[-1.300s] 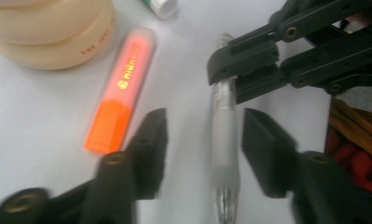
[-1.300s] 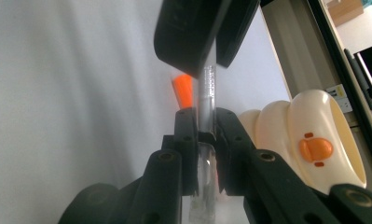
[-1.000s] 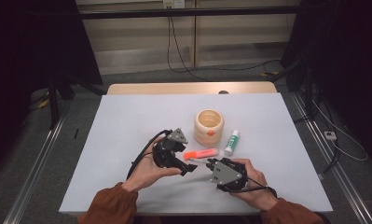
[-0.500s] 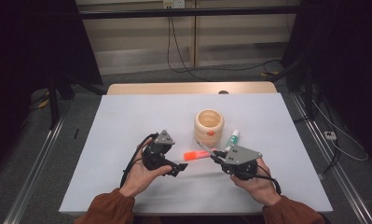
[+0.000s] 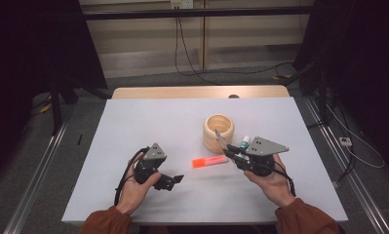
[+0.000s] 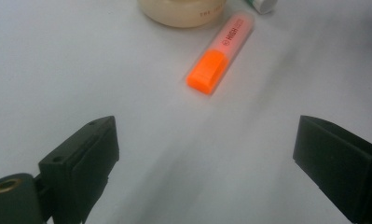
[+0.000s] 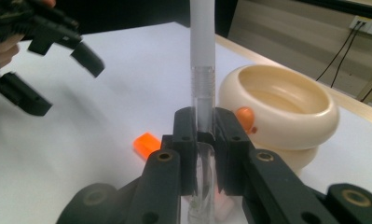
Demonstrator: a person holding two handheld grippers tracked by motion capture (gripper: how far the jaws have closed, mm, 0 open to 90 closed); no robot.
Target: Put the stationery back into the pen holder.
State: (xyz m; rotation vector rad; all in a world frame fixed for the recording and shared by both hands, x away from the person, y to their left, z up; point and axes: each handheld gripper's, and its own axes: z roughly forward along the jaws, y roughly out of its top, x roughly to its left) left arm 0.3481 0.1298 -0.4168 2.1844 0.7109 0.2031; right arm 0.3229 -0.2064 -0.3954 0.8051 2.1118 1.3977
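An orange highlighter (image 5: 210, 162) lies flat on the white table (image 5: 148, 126), in front of a pale wooden bowl (image 5: 219, 131). My right gripper (image 5: 231, 151) is shut on a thin white and clear pen-like tube (image 7: 202, 70), which points up toward the bowl (image 7: 277, 107). My left gripper (image 5: 173, 180) stands open left of the highlighter, its jaws wide apart with nothing between them. In the left gripper view the highlighter (image 6: 221, 58) lies ahead of the open left gripper (image 6: 207, 140), cap end nearest. The right gripper (image 7: 203, 123) grips the tube near its clear threaded part.
A small white tube with a green band (image 5: 244, 142) lies just right of the bowl, close to my right gripper. The left gripper (image 7: 58, 42) shows far off in the right gripper view. Bare table stretches to the left and back.
The two grippers were close together over the highlighter and have drawn apart. The left one went left and toward me, the right one went right with the tube. The highlighter stayed put.
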